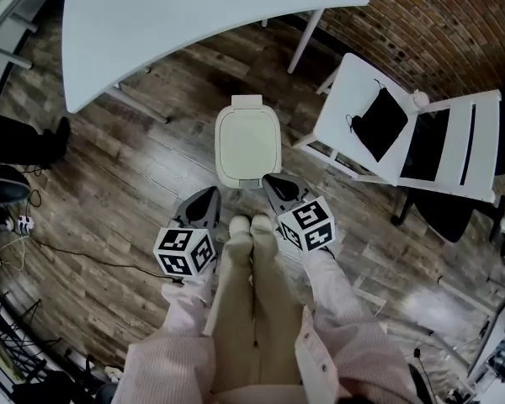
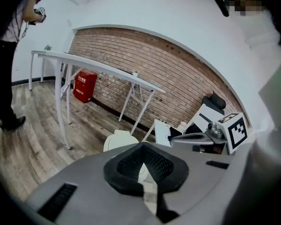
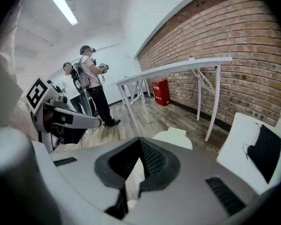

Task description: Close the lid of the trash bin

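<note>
left gripper (image 1: 205, 200) sits around 7 o'clock from the trash bin (image 1: 246, 177), jaws clenched together on nothing. bin's mid-frame on the wood floor (image 1: 135, 171) with its lid (image 1: 248, 137) lying flat, shut. right gripper (image 1: 275, 185) at 5 o'clock from it, also pinched closed and empty. white chair (image 1: 366, 82) off at 3 o'clock.

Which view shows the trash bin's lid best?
The head view: the bin shows whole from above, its lid down. Both gripper views catch only a sliver of its top, low in frame and partly hidden.
</note>
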